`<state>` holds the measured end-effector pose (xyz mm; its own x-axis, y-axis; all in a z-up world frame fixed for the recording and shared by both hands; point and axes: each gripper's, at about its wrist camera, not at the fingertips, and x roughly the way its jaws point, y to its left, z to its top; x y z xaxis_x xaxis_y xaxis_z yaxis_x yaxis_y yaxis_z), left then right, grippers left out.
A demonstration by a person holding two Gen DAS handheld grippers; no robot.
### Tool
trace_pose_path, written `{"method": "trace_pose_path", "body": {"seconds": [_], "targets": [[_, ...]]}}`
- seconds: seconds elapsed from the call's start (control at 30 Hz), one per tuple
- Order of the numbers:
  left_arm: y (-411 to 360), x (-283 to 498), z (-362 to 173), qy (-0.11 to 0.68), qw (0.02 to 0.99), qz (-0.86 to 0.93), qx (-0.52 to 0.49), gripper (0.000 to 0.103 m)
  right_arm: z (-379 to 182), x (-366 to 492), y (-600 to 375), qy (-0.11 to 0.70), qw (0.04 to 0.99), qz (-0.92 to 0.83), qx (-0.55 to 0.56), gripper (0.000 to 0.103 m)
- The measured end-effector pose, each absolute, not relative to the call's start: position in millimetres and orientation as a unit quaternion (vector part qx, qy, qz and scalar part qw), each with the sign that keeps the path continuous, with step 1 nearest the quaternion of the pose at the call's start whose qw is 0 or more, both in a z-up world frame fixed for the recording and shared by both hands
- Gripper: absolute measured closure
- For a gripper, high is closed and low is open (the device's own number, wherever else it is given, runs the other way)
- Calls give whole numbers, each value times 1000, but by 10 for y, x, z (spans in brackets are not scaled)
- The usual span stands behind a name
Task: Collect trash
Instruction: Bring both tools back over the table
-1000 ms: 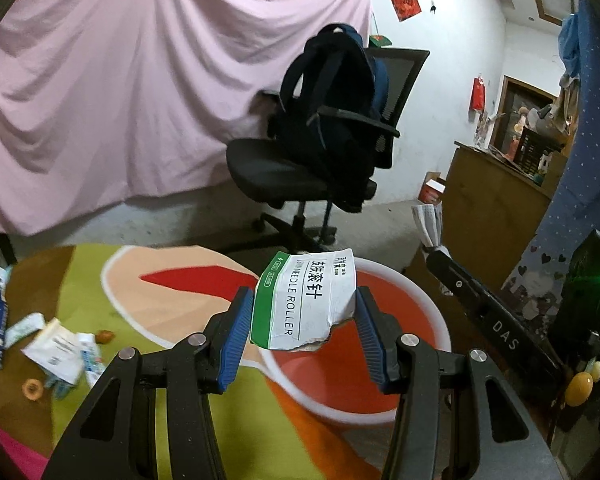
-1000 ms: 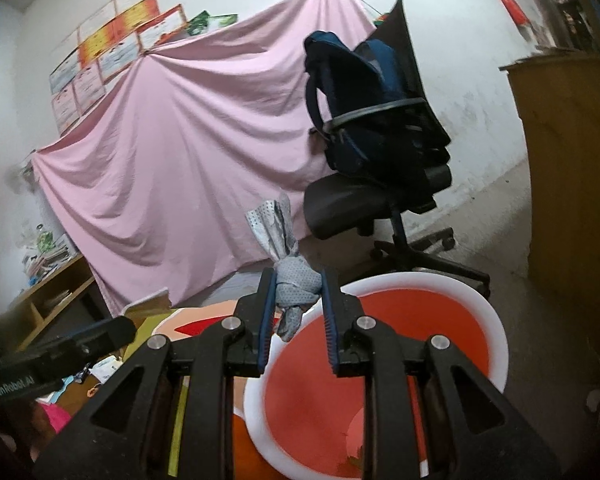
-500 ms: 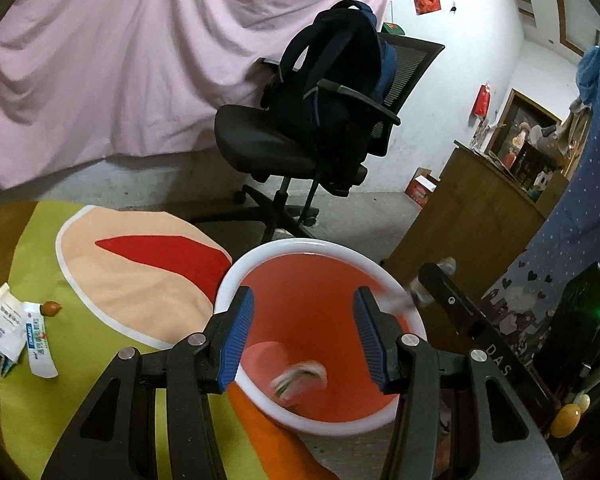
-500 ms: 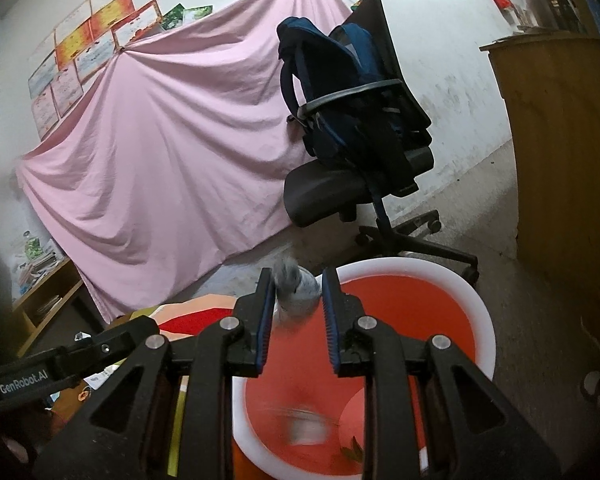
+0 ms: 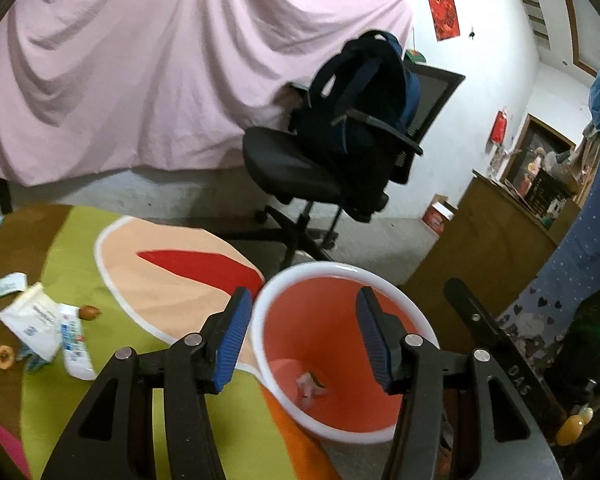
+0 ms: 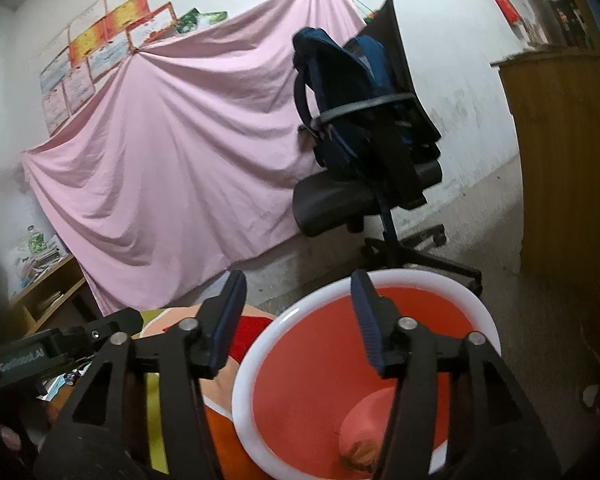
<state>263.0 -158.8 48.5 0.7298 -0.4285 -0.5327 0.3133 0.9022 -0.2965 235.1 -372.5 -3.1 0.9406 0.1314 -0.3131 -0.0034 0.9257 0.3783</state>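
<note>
Left gripper [image 5: 304,334]: jaws wide, nothing held. Right gripper [image 6: 298,316]: same. Red bin [image 5: 332,276] beneath both, crumpled trash [image 5: 310,384] at bottom. Wrappers [image 5: 40,324] on mat [image 5: 140,264], 9 o'clock. Office chair [image 5: 340,160] with backpack [image 5: 364,92], 12 o'clock, beyond bin rim

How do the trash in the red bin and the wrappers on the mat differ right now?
The crumpled scrap lies at the bottom of the red bin; the wrappers lie spread on the mat, left of the left claw. The scrap is one small wad; the wrappers are several flat packets. Neither touches a claw: left and right claw are both open.
</note>
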Motion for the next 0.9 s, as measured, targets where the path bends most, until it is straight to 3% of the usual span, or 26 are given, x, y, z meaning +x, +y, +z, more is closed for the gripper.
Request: {"method": "trace_pose_path", "body": {"seconds": [0.07, 0.3, 0.5, 0.57, 0.63, 0.9], "targets": [[-1518, 2574, 523, 295, 933, -188, -90, 48, 8, 2325, -3682, 157, 970, 38, 183, 14], [-1208, 2344, 629, 250, 954, -143, -84, 42, 120, 2244, -3498, 120, 977, 59, 168, 0], [-896, 2131, 712, 216, 967, -107, -85, 34, 214, 2148, -3280, 82, 981, 81, 154, 0], [-780, 2058, 732, 203, 970, -95, -90, 14, 242, 2118, -3195, 71, 983, 88, 147, 0], [-667, 1971, 757, 179, 976, -82, -98, 5, 273, 2088, -3112, 57, 984, 96, 142, 0], [-267, 1673, 757, 133, 988, -28, -78, 3, 334, 2006, -2765, 21, 983, 133, 123, 0]]}}
